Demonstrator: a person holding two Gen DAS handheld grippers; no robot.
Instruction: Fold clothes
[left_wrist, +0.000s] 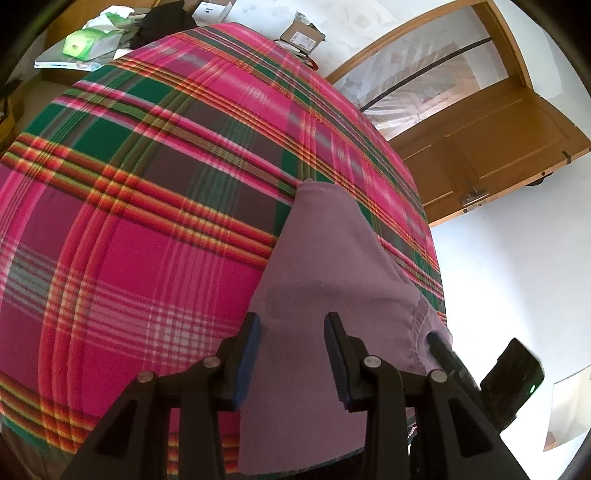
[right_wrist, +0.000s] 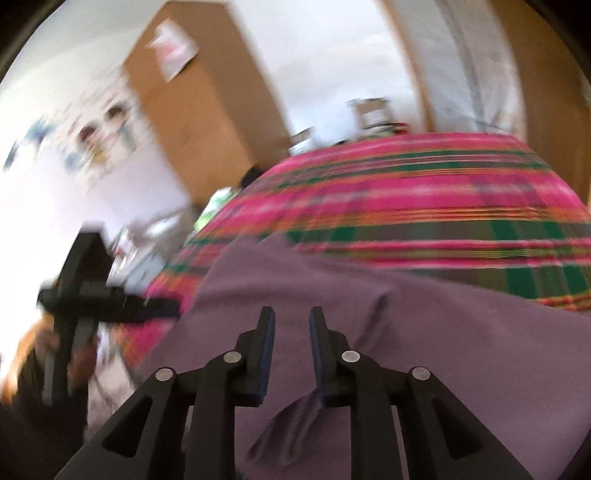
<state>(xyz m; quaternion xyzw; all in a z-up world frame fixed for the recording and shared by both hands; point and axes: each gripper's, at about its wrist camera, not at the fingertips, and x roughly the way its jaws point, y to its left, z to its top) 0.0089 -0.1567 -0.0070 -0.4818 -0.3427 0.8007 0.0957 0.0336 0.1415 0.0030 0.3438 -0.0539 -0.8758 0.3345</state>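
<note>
A purple garment (left_wrist: 317, 266) lies on the near right part of a bed covered with a pink, green and orange plaid cloth (left_wrist: 147, 184). My left gripper (left_wrist: 291, 325) hovers over the garment's near end, open, with the pads apart and nothing pinched. One of the right gripper's fingers (left_wrist: 441, 349) shows at the garment's right edge. In the blurred right wrist view the garment (right_wrist: 369, 321) fills the foreground. My right gripper (right_wrist: 291, 317) stands open just above it, with a raised fold of cloth low between the fingers. The left gripper (right_wrist: 162, 314) points in from the left.
A wooden door (left_wrist: 480, 147) stands open to the right of the bed. At the bed's far end are a cardboard box (left_wrist: 303, 35), a green tissue box (left_wrist: 88, 42) and a dark bundle (left_wrist: 162, 22). A wooden cupboard (right_wrist: 207, 110) stands by the white wall.
</note>
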